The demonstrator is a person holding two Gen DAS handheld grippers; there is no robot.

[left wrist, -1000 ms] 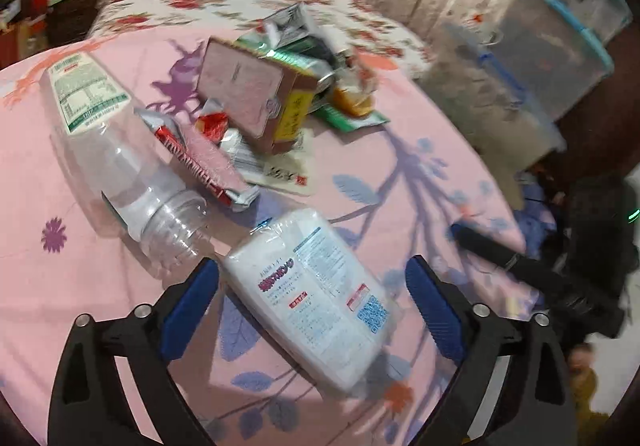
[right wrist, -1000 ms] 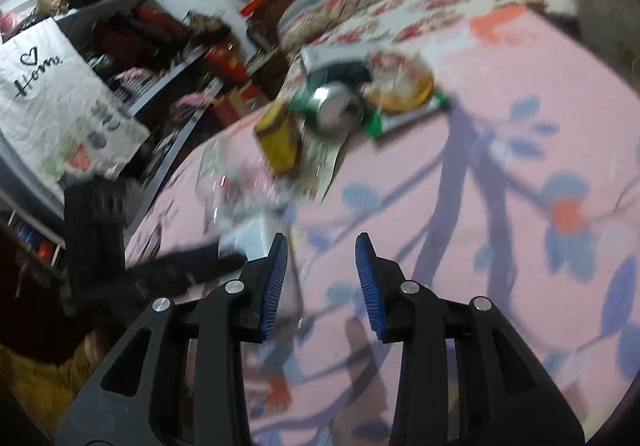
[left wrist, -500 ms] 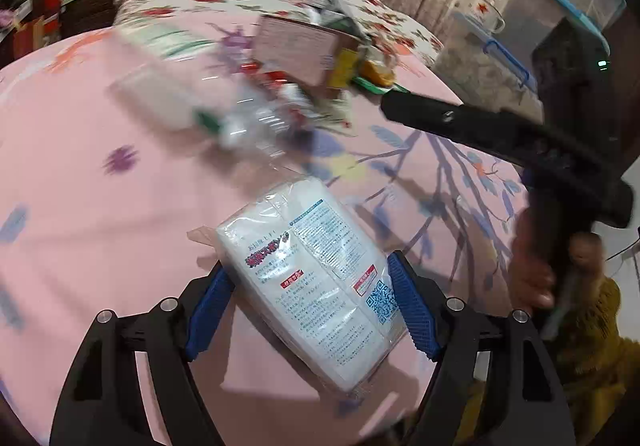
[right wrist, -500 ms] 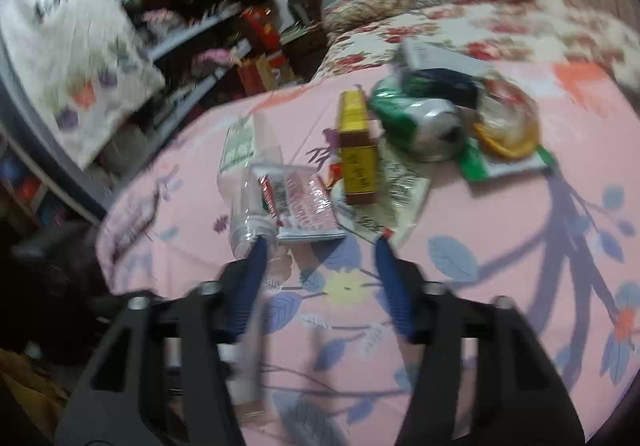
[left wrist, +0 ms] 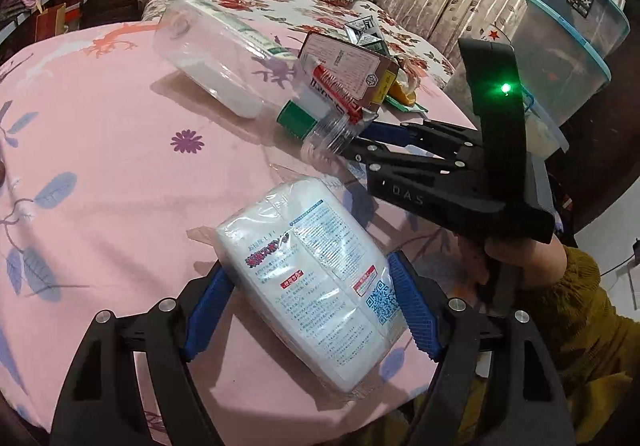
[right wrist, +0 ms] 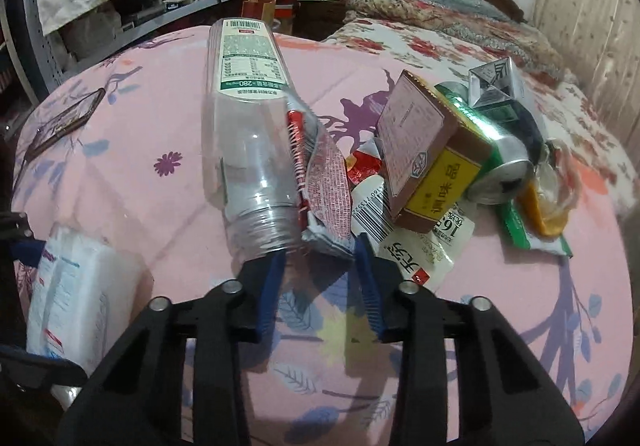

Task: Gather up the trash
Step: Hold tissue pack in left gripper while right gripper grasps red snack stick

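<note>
While the left gripper [left wrist: 310, 308] at the lower middle of its frame holds a white packet [left wrist: 316, 286] between its blue pads, the right gripper [right wrist: 320, 282] has just been narrowing its jaws. In the right wrist view, going left to right, the packet sits at the lower left; a clear plastic bottle [right wrist: 248, 134] runs from upper centre down to its open neck, touching the left fingertip; a red wrapper [right wrist: 320, 182] lies between the tips (whether it is pinched I cannot tell); boxes and a can lie further right on the pink sheet [right wrist: 120, 166].
</note>
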